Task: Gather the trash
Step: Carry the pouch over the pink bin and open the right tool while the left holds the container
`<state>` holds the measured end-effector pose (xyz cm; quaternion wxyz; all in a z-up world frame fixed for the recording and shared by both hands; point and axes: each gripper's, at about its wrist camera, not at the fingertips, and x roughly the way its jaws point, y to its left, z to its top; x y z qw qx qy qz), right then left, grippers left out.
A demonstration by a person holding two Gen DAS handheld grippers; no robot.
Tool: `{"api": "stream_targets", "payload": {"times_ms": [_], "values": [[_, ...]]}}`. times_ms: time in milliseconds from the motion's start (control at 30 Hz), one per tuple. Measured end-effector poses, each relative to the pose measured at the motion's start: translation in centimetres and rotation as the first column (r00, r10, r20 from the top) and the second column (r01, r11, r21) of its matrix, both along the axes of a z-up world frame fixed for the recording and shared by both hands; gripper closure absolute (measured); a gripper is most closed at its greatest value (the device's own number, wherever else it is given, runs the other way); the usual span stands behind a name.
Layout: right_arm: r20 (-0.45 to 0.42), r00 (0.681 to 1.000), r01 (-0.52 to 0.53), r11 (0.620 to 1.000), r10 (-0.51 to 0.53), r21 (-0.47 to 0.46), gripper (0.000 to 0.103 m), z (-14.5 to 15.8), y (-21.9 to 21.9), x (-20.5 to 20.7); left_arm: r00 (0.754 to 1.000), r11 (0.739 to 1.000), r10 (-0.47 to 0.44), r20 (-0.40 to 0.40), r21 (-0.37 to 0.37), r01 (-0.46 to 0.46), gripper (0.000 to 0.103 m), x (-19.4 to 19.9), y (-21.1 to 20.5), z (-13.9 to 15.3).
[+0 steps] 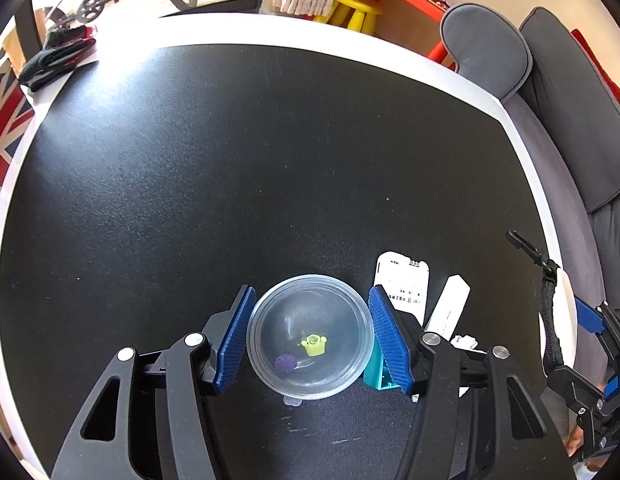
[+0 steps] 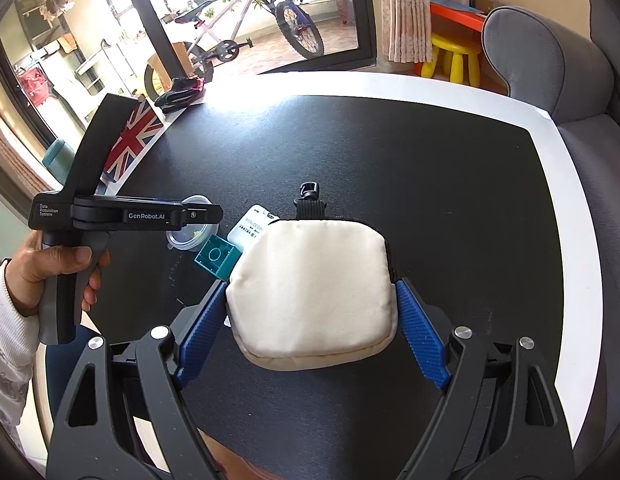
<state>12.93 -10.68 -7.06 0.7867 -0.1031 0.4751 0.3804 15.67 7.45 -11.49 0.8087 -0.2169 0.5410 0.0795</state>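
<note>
A clear round plastic container (image 1: 310, 340) holding a small yellow piece (image 1: 314, 345) and a purple piece (image 1: 285, 362) sits between the blue pads of my left gripper (image 1: 310, 292), which is shut on its rim from both sides. My right gripper (image 2: 310, 286) is shut on a cream padded pouch (image 2: 314, 292) with a black clip (image 2: 308, 190) at its far end. A teal toy brick (image 2: 217, 258) lies between the container (image 2: 189, 236) and the pouch. A white printed card (image 1: 402, 284) and a white stick (image 1: 448, 308) lie just right of the container.
The black table top (image 1: 229, 160) has a white border. Dark gloves (image 1: 57, 56) lie at its far left corner beside a flag-patterned item (image 2: 133, 136). A grey sofa (image 1: 570, 120) runs along the right edge. A hand (image 2: 57, 264) holds the left gripper's handle.
</note>
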Motion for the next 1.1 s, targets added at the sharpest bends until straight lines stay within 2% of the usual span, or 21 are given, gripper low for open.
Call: {"api": "stream_targets", "payload": {"times_ms": [200,500,867,1100], "values": [[0.01,1.0,-0.008,1.0,0.007,0.006,0.021,0.3,0.2,-0.2,0.999,1.0,-0.01,0.041,0.023,0.009,0.046,-1.4,0.1,1.3],[0.044,0.999,-0.023,1.0,0.023,0.014,0.021,1.4,-0.3,-1.9,0.99,0.995,-0.075,0.12,0.074,0.066,0.046,-5.3,-1.4,4.5],[0.11,0.993,-0.042,0.999,0.039,0.021,0.021,3.5,-2.3,-5.5,0.953,0.98,-0.18,0.244,0.132,0.151,0.046,-10.3,-5.6,9.1],[0.142,0.989,-0.052,0.998,0.045,0.042,0.021,4.6,-4.3,-8.9,0.932,0.973,-0.213,0.295,0.154,0.173,0.046,-13.3,-7.9,10.1]]}}
